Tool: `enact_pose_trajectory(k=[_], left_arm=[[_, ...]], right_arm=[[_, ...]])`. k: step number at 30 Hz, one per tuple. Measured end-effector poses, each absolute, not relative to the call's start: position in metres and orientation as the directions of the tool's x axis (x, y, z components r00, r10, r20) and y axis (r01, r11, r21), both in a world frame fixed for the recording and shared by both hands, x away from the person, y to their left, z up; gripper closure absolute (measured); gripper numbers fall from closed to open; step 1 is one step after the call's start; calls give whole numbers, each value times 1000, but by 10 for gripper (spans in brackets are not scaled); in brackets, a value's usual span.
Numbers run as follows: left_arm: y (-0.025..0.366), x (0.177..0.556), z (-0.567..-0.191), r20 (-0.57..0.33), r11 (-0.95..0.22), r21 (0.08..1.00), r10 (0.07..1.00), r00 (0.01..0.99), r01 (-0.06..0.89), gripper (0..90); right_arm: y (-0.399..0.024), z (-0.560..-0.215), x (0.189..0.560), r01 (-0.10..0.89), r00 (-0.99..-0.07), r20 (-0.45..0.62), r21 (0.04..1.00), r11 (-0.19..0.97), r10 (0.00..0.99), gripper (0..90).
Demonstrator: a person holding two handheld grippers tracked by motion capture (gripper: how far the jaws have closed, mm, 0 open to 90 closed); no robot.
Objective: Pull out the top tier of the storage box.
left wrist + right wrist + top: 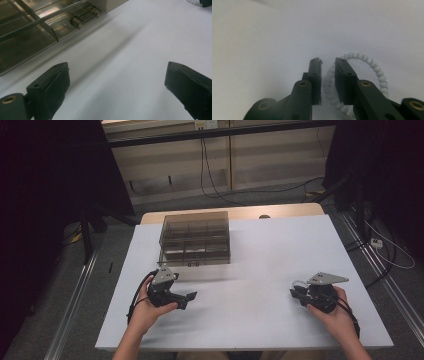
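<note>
Right tool (328, 72) astride unmarked bead bracelet (372, 62), no legible writing

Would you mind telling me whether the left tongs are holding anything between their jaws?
No, the left tongs stand wide open over the bare white table, with nothing between the jaws.

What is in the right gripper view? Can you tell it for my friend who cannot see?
Two black jaws of the right gripper stand close together around one side of a bracelet of pale round beads. The bracelet lies on a plain white table, with a little gap showing beside the beads.
</note>
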State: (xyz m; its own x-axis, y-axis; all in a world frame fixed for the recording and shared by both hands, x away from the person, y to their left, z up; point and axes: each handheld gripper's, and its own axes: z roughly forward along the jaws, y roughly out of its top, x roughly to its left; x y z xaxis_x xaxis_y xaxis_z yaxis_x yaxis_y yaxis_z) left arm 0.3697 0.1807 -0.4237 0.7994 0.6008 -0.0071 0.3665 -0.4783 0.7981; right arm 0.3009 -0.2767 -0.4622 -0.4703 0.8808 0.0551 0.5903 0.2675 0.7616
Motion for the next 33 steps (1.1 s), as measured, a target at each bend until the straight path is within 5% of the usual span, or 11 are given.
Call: enact_pose_trajectory(k=[12, 33], left_arm=[[181, 369, -425, 2, -476, 803, 604, 797, 359, 56], [183, 368, -426, -9, -471, 801, 608, 794, 370, 56]], right_arm=[[-276, -465, 305, 598, -460, 46, 754, 271, 886, 857], [-257, -455, 308, 566, -514, 29, 763, 314, 857, 876]])
